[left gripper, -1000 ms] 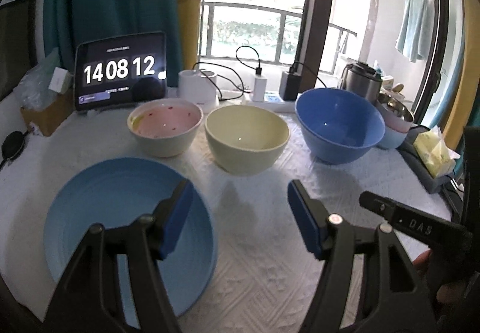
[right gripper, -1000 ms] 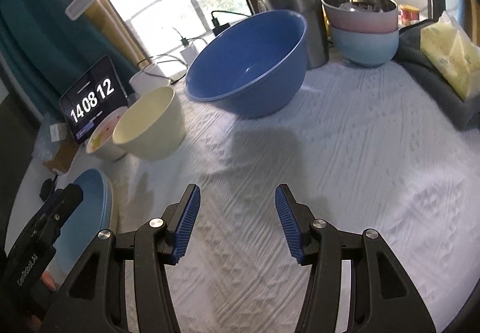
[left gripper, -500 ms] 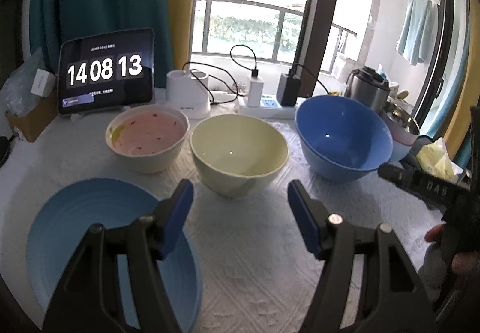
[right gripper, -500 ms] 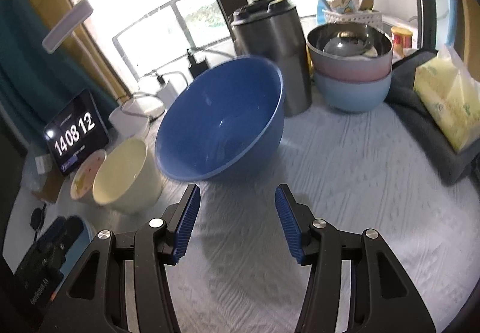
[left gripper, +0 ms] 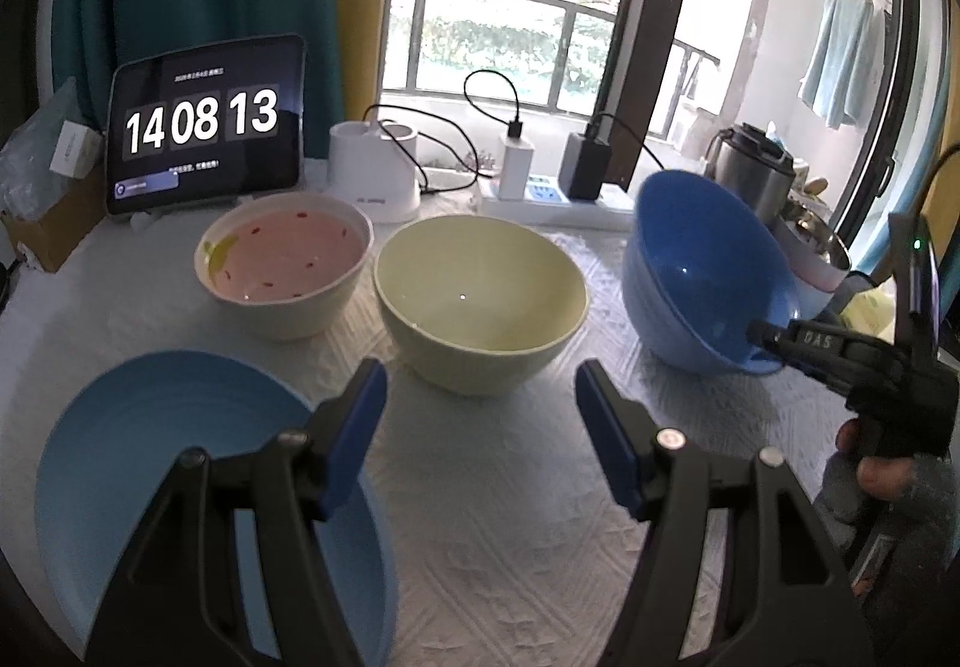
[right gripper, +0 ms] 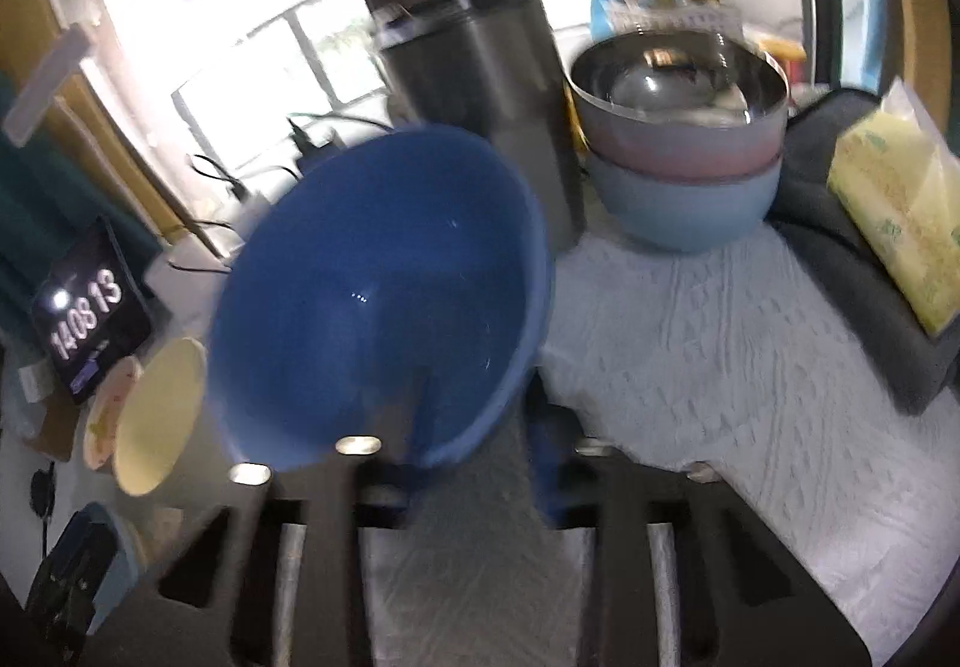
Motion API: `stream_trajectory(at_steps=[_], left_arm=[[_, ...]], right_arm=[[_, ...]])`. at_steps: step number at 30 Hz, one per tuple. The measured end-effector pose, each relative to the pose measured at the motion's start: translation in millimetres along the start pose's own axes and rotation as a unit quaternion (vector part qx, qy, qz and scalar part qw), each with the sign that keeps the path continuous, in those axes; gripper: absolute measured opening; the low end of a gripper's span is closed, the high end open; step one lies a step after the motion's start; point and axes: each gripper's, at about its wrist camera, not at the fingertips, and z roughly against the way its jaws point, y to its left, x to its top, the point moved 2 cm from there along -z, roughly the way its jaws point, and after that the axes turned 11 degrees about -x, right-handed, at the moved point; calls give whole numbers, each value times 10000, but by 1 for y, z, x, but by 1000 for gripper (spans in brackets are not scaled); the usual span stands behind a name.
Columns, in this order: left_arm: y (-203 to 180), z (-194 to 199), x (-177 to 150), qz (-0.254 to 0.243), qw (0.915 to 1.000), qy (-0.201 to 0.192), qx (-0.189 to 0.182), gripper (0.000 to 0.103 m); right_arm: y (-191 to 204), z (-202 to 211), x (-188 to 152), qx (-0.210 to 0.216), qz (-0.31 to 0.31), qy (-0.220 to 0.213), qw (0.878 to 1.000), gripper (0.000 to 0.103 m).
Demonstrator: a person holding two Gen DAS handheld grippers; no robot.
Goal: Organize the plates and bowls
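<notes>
From my left camera I see the white cloth-covered table with nothing nested so far, so I judge the sorting has barely begun. The blue plate lies flat at 8 o'clock, partly under my left gripper. The blue bowl, the biggest, sits at 2 o'clock, tipped with its near rim raised. The yellow bowl stands upright at 12 o'clock, just beyond the left gripper's tips, and the pink-lined bowl is just beside it at 10 o'clock.

My right gripper is closing on the blue bowl's near rim: one finger reaches inside the wall, the other stays outside, and the frame is too blurred for me to tell whether the pads already press. My left gripper is about half open and holds nothing.

Left to do, in my view: lift the blue bowl, stack the bowls, and place the plate.

Around them, the stacked bowls at 1 o'clock in the right camera sit near a dark metal canister, both close behind the blue bowl. A tablet clock and charger cables line the far edge. A yellow packet lies at 3 o'clock, clear of the work.
</notes>
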Motion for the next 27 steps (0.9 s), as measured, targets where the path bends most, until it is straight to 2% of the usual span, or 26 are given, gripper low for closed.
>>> stream_trajectory(at_steps=[2, 8, 20, 25, 27], left_arm=[[-3, -1, 0, -23, 10000, 9, -8, 67], [-22, -6, -2, -153, 9998, 51, -127, 67], [-74, -20, -15, -478, 9977, 296, -367, 67], [-92, -31, -25, -566, 9953, 436, -658, 67], [-99, -35, -29, -668, 9949, 410, -641, 67]], right_arm=[[-7, -3, 0, 32, -81, 77, 9999, 14], [-11, 10, -4, 204, 146, 32, 9997, 8], [-44, 33, -31, 394, 501, 218, 9977, 8], [-59, 45, -39, 473, 585, 188, 9970, 8], [-67, 48, -40, 483, 593, 173, 9969, 8]])
